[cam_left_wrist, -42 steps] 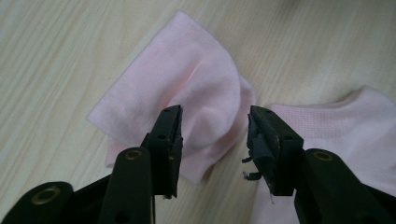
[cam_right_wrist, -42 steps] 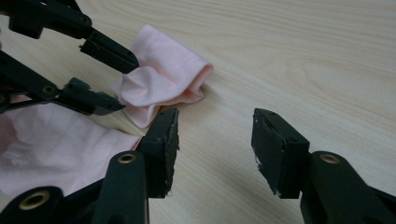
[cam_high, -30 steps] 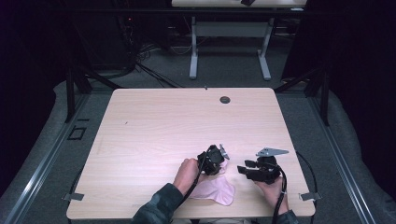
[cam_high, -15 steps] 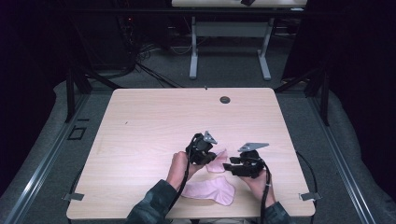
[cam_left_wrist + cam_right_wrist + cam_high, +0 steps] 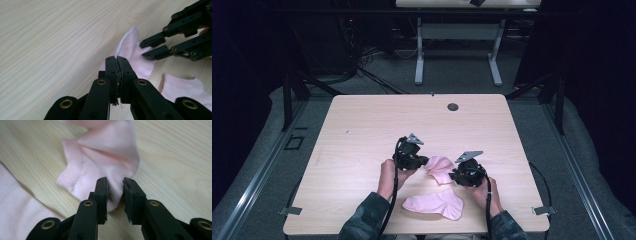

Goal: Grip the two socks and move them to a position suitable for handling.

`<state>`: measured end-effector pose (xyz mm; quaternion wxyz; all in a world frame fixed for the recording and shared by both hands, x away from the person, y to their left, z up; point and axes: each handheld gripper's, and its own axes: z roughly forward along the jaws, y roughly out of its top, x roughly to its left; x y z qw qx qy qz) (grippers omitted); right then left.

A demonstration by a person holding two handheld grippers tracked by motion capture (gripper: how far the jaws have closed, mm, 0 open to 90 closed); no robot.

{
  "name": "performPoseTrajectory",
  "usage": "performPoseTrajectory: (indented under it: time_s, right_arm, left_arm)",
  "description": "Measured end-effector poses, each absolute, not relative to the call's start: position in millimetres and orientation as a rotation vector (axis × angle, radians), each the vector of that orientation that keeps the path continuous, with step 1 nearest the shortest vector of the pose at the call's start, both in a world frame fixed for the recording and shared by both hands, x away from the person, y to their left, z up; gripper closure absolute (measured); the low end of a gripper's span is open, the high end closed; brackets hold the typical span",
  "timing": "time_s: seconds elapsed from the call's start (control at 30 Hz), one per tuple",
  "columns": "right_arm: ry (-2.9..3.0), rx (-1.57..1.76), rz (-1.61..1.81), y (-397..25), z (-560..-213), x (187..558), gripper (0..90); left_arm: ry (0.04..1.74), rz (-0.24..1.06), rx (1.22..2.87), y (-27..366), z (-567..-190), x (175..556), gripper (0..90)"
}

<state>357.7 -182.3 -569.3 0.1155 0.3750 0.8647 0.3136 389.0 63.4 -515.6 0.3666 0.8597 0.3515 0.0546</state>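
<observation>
A small pink sock [image 5: 439, 169] is stretched between my two grippers near the middle front of the wooden table [image 5: 362, 135]. My left gripper [image 5: 424, 162] is shut on its thin cuff edge; in the left gripper view the gripper [image 5: 117, 58] pinches the fabric of the sock [image 5: 130, 47] upright. My right gripper [image 5: 453, 176] comes in from the right, its jaws closed around the rounded end. In the right gripper view that gripper [image 5: 115, 182] has the sock [image 5: 107, 157] bunched between its fingers. A second pink sock [image 5: 434, 204] lies flat by the front edge.
A round black grommet [image 5: 453, 106] sits near the table's far edge. Cables trail from both grippers back along the forearms. Beyond the table stand the white legs of another desk [image 5: 418, 55] on grey floor.
Both grippers have moved left and a little away from the front edge. One sock has come off the pile and is now held between them; the other stays flat at the front.
</observation>
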Motion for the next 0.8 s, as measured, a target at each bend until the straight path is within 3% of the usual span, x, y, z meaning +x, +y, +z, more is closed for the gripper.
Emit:
performPoseTrajectory:
  time_s: [0.53, 0.67, 0.8]
  right_arm:
    - [2.5, 0.964, 0.945, -193.4, -555.9, 349.8, 59.0]
    - [2.546, 0.831, 0.986, -174.4, -544.2, 336.7, 56.3]
    - [2.616, 0.724, 0.963, -149.4, -546.7, 330.4, 52.7]
  left_arm:
    - [1.131, 0.129, 2.191, 109.0, -540.8, 395.8, 84.5]
    - [1.164, 0.127, 2.181, 120.5, -548.8, 390.5, 75.3]
    - [1.149, 0.162, 2.177, 125.5, -549.7, 382.8, 58.4]
